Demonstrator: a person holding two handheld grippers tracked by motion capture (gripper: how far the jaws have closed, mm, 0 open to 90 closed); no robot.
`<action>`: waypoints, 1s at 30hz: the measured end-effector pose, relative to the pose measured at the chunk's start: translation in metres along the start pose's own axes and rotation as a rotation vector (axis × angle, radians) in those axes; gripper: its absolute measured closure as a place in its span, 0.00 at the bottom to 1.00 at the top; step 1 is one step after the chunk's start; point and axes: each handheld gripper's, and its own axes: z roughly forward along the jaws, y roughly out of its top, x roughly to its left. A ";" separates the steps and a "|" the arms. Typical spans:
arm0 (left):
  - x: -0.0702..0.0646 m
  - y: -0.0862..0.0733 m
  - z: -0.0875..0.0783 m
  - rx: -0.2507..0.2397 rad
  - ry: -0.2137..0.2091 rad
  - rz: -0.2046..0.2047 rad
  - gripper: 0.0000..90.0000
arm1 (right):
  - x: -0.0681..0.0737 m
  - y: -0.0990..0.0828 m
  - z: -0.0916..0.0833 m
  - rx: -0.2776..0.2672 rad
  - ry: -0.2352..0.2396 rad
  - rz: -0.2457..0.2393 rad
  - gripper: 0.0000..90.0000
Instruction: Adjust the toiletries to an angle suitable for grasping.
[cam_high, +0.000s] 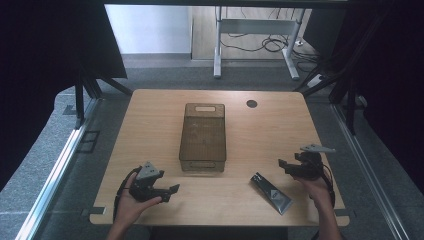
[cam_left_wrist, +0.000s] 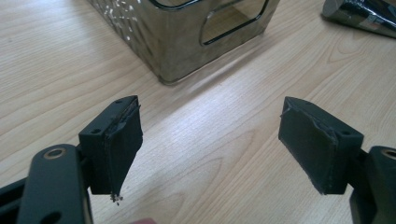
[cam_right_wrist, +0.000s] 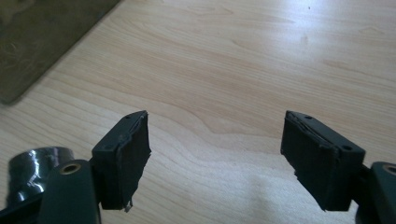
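In the high view, the tube (cam_high: 270, 193) is seen lying flat at lower right of the desk (cam_high: 150, 115), near the right hand-held gripper (cam_high: 288, 167), within easy reach; the basket (cam_high: 203, 137) is centred. In the left gripper view, the left hand-held gripper (cam_left_wrist: 210, 140) is held with jaws apart, empty, aimed at the basket. In the right gripper view, jaws are likewise apart over bare desk.

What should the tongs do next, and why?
Probably the right tongs should swing over the tube and come down around it. The tube lies flat on the table just beside them, outside the basket, and both the right and the left tongs are open and hold nothing.
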 end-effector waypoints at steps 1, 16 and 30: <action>0.000 0.000 0.001 0.003 0.001 0.003 0.24 | 0.000 0.000 0.000 0.000 0.000 0.000 0.28; -0.009 0.005 0.004 0.005 -0.013 0.038 0.24 | 0.000 -0.005 -0.015 0.000 -0.014 -0.025 0.51; -0.012 0.003 0.013 0.033 -0.019 0.055 0.24 | 0.005 -0.011 -0.021 0.072 0.050 -0.100 0.89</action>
